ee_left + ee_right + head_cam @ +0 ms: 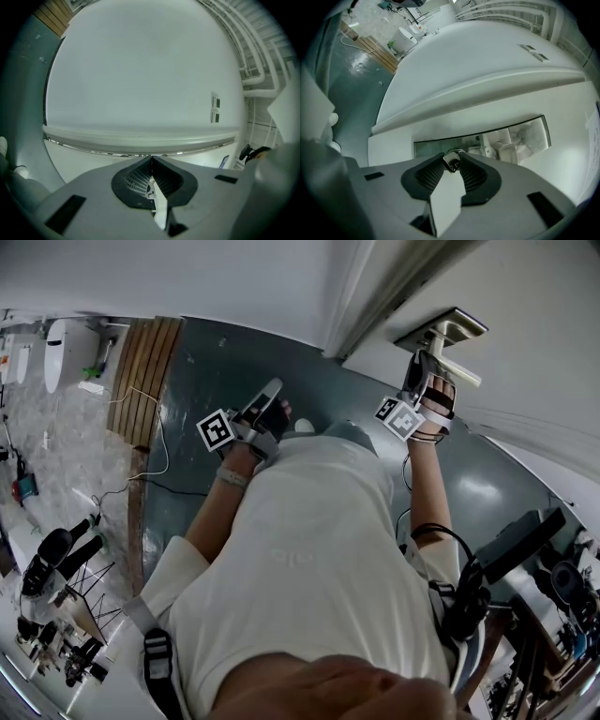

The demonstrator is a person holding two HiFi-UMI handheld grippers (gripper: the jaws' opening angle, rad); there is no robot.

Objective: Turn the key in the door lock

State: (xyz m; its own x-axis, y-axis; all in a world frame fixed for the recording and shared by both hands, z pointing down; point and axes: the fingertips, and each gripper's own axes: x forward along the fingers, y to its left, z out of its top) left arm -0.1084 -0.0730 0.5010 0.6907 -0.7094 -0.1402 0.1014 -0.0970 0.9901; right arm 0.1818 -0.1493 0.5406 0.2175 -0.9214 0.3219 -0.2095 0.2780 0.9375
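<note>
A small dark key (451, 162) sticks out of the shiny metal lock plate (506, 140) on the white door. My right gripper (452, 158) points at it with the key head between its fingertips; the ribbed pads (474, 174) stand close on either side and a wedge of gap shows below, so I read it as open. In the head view the right gripper (419, 367) sits just under the door handle (452, 345). My left gripper (267, 401) hangs lower left, away from the door lock. Its jaws (151, 160) meet at the tips, shut on nothing.
The door frame (375, 296) runs up beside the handle. Below lies a dark green floor (206, 362) with a wooden board (145, 371), a white cable (155, 442) and stands with equipment (56, 568) at the left. A wall switch (215, 108) shows in the left gripper view.
</note>
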